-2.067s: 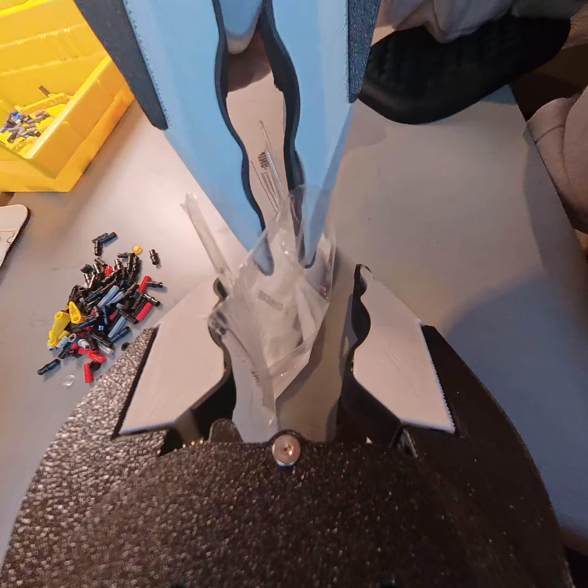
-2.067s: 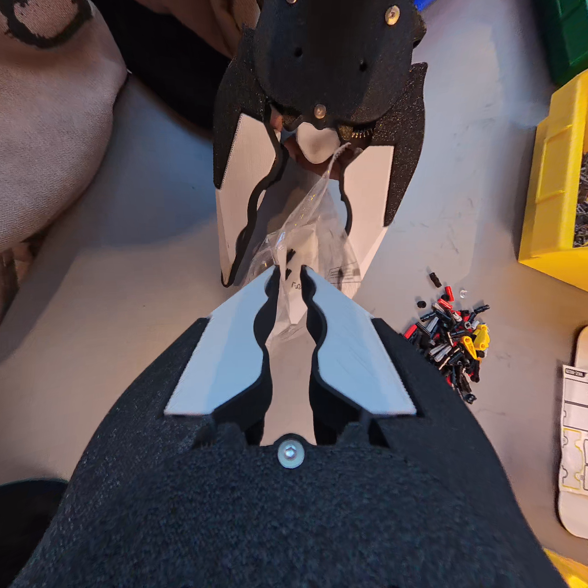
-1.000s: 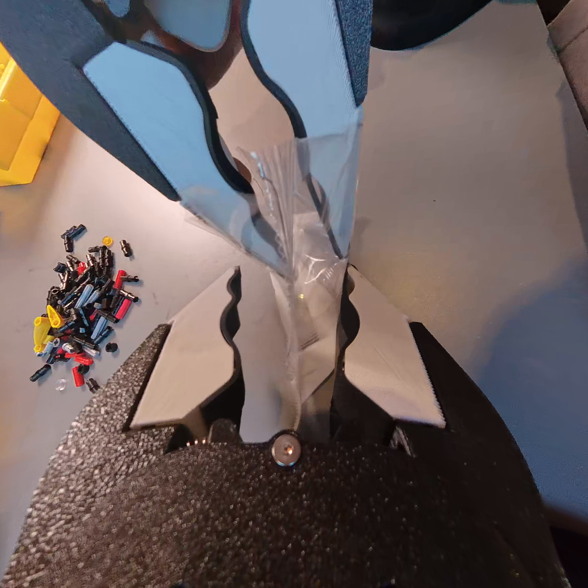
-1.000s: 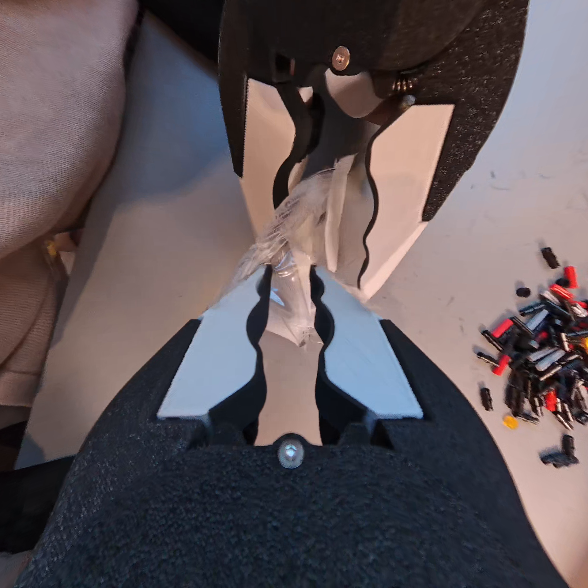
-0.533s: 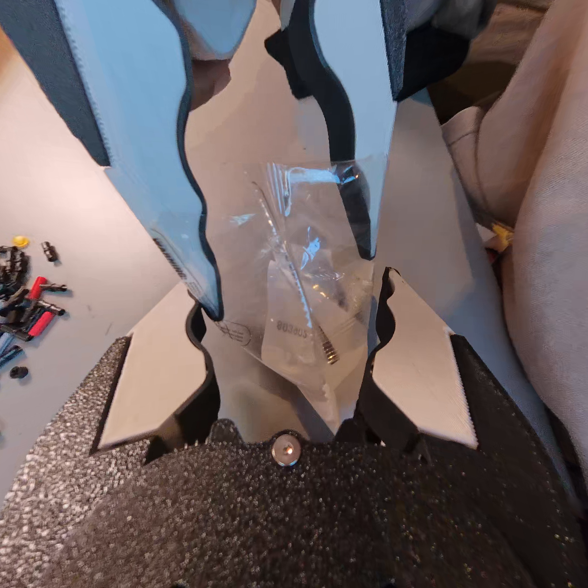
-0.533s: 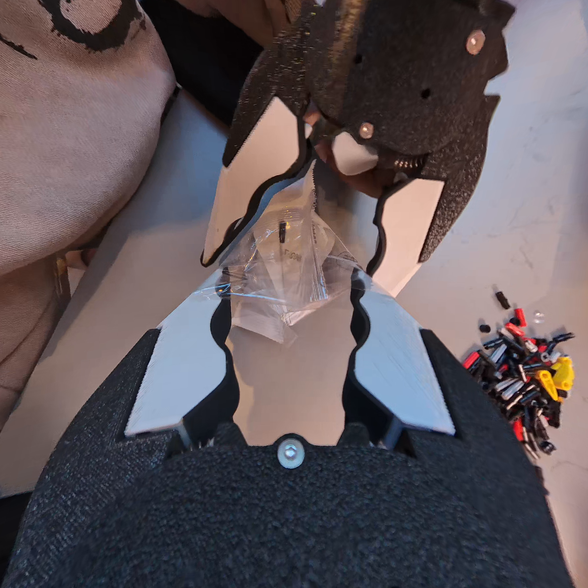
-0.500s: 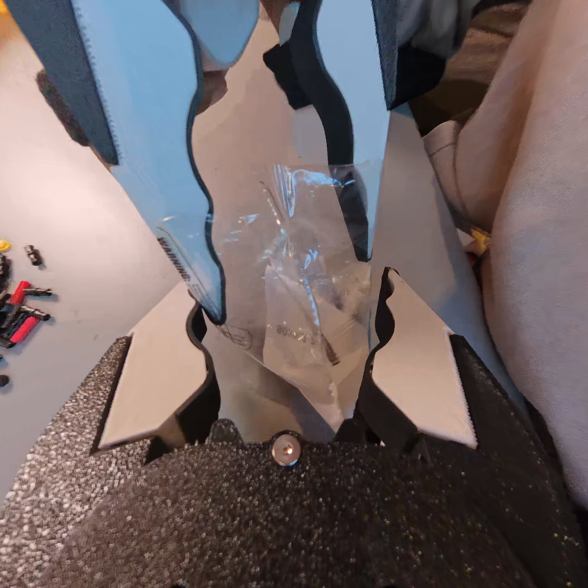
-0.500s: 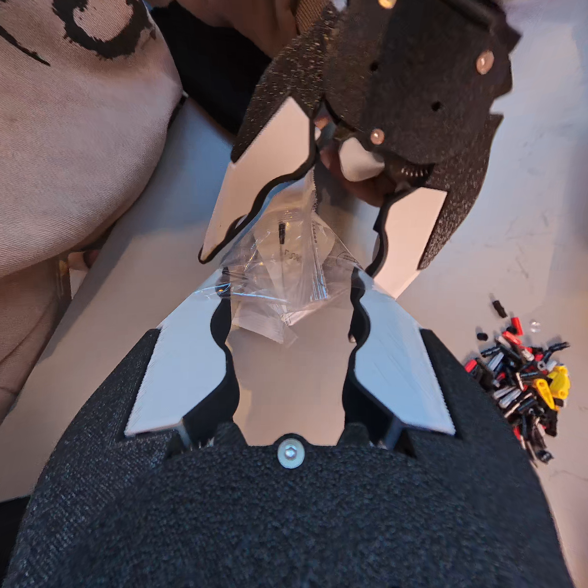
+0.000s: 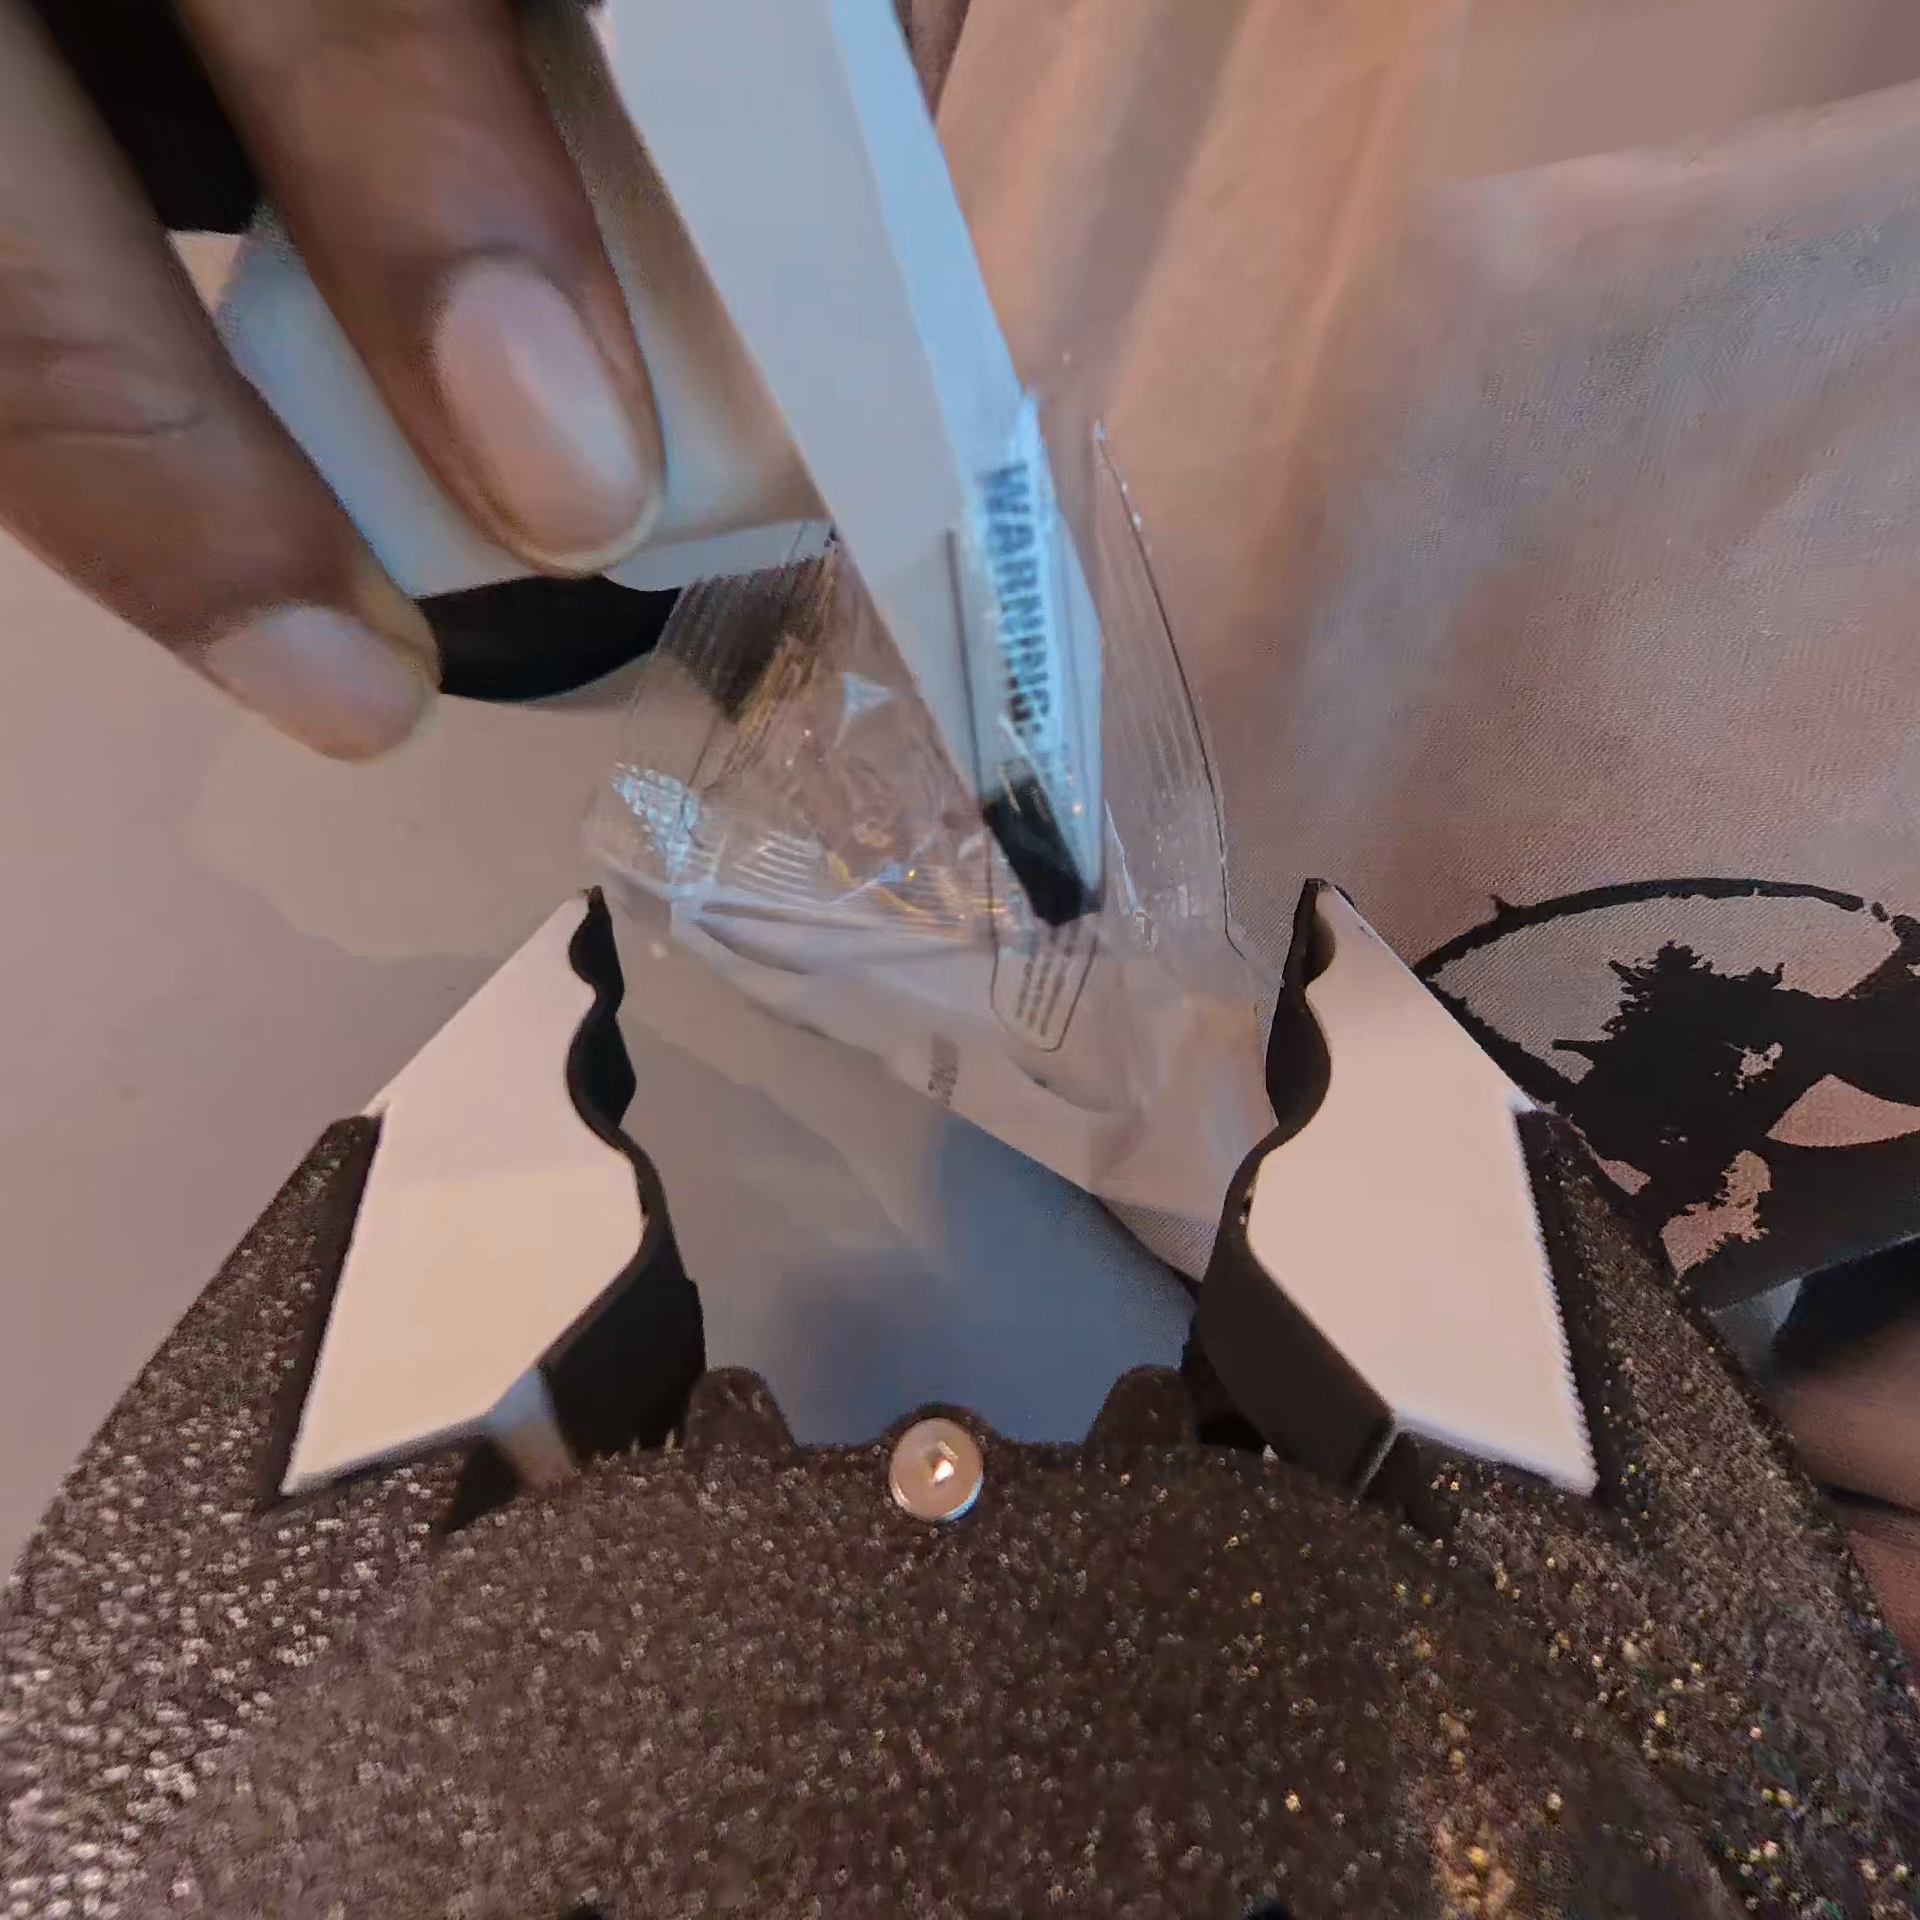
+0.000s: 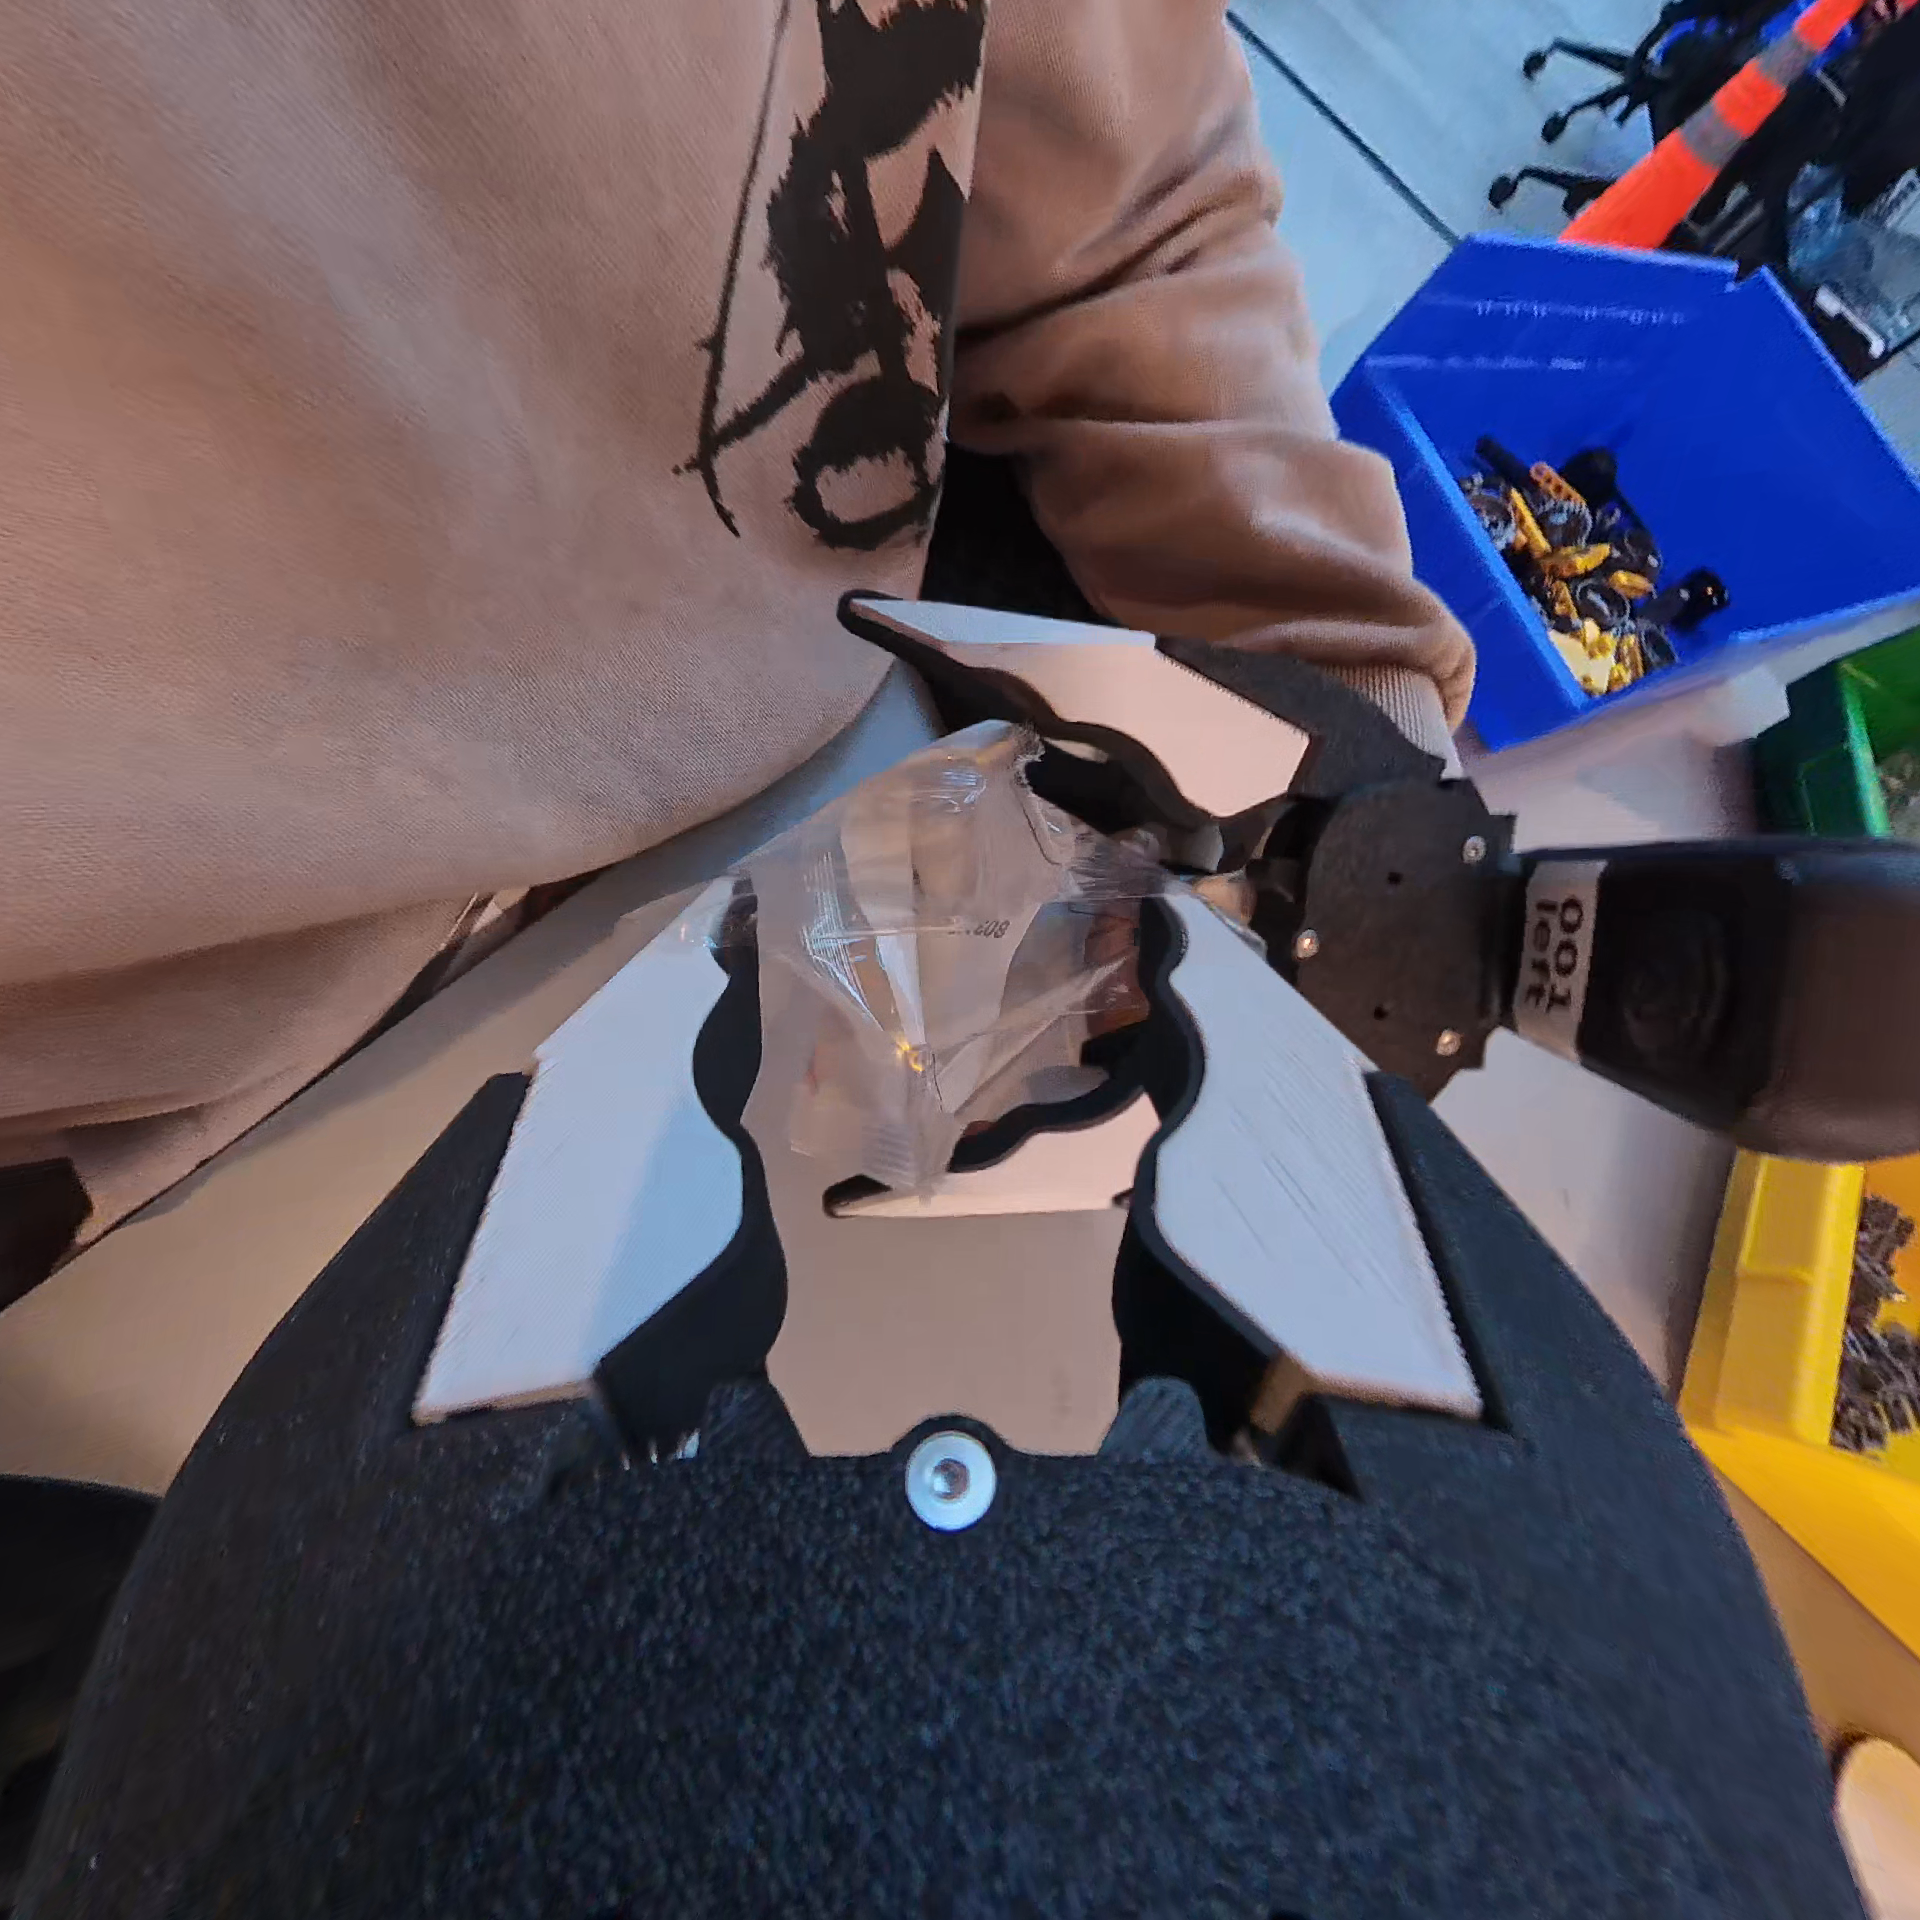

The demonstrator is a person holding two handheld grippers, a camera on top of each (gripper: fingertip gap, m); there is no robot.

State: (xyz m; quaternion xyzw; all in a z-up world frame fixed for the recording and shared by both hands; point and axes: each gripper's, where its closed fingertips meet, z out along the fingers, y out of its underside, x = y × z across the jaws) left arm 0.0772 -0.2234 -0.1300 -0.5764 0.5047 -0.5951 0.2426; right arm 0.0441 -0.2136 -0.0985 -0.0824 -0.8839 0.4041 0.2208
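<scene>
Now clear bag (image 10: 914, 956) sits between both parted claws.

We see a workshop or lab: blue bin (image 10: 1621, 343), yellow bin (image 10: 1766, 1309) of small parts, office chairs (image 10: 1590, 62) upper right.

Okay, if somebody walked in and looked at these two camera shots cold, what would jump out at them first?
Probably the crumpled clear plastic bag in the middle, caught between the spread fingers of the two grippers, the left gripper coming in sideways across the open right gripper. Next, the person's beige printed sweatshirt filling the background close behind. Off to the right sit bright bins of small parts, a blue bin and a yellow bin.
</scene>
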